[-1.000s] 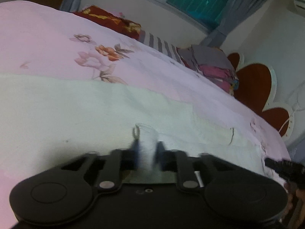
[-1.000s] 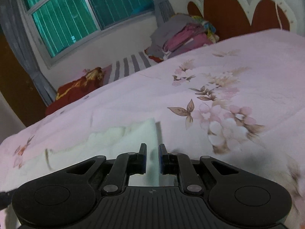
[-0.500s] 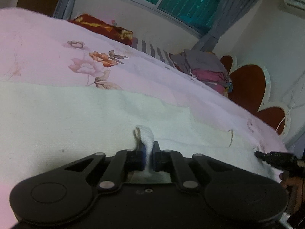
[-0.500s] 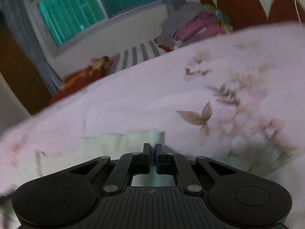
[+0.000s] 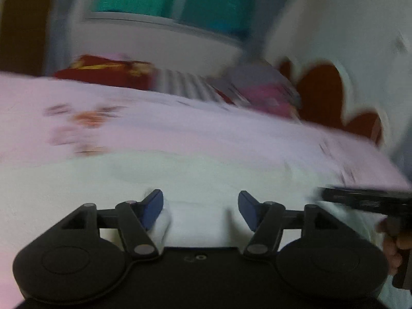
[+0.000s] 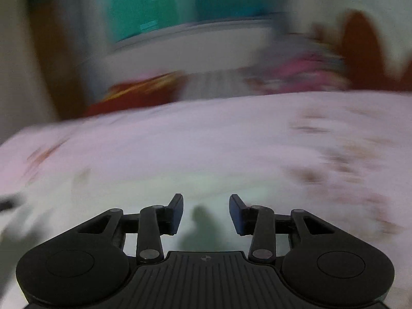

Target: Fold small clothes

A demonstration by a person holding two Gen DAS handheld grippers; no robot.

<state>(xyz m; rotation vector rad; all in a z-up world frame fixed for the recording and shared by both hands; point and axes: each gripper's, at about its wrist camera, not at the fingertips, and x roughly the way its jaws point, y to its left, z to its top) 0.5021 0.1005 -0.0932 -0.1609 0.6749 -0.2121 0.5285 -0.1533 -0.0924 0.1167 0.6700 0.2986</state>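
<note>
Cloth, pale and whitish, lay flat on the pink flowered bed, directly beneath both my grippers. Left fingers had just been opening and stood apart, a fold of cloth against the left one, unclamped. Right fingers likewise opening, apart, nothing between them. Both views blurred.
</note>
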